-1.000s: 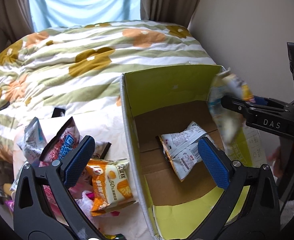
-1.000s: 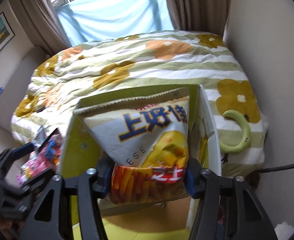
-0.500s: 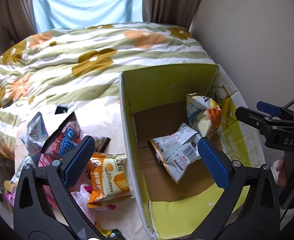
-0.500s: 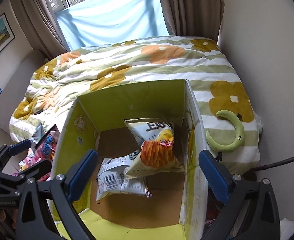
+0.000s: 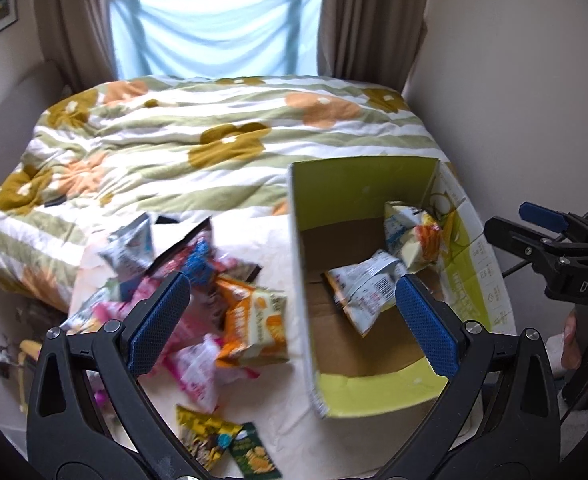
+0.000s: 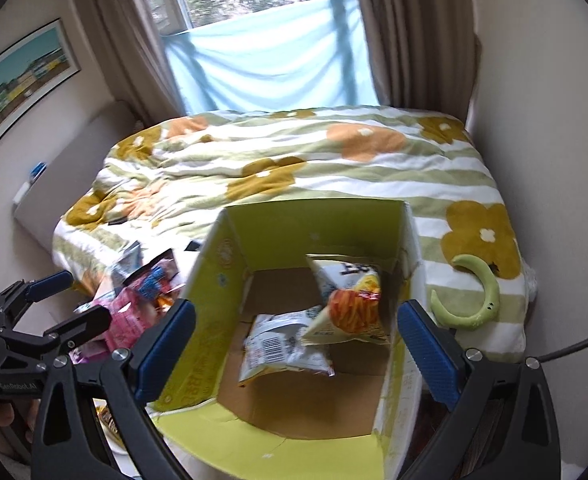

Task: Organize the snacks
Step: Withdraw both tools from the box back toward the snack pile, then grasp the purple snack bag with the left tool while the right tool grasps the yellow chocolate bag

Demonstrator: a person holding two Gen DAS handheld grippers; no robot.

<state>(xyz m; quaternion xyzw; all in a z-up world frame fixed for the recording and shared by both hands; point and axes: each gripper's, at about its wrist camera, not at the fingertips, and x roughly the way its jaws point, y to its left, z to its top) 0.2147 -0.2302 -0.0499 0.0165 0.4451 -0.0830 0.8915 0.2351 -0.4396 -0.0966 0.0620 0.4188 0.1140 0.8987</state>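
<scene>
Landmark: the cardboard box (image 5: pixel 374 396), open-topped, yellow-green inside, standing on the bed's near end.

Left of the box: a loose heap of snack packets (image 5: pixel 182 280) on a pale sheet, just beside the box's left wall. An orange-and-white packet (image 5: pixel 254 320) lies nearest that wall; a dark green packet (image 5: pixel 250 456) sits apart toward the near edge. The view here is blurred, so the prints are hard to read.

Left gripper (image 5: pixel 290 320): blue pads spread wide, nothing between them, hanging above the box's left wall.

Inside the box: two packets. A white barcode packet (image 6: pixel 286 344) lies flat on the bottom; a white-and-yellow chips bag (image 6: pixel 350 300) leans against the right wall, its lower edge overlapping the first.

Right gripper (image 6: pixel 294 344): jaws have just been opening, now wide apart and empty, above the box.

Handling judgement: the packets look light, air-puffed, thin-filmed and slick, their contents crushable. Best taken by a crimped seam or corner, with a gentle pinch, not across the puffed belly. The orange-and-white packet looks easiest to reach.

Right of the box: a green curved band (image 6: pixel 478 300) on the quilt.
</scene>
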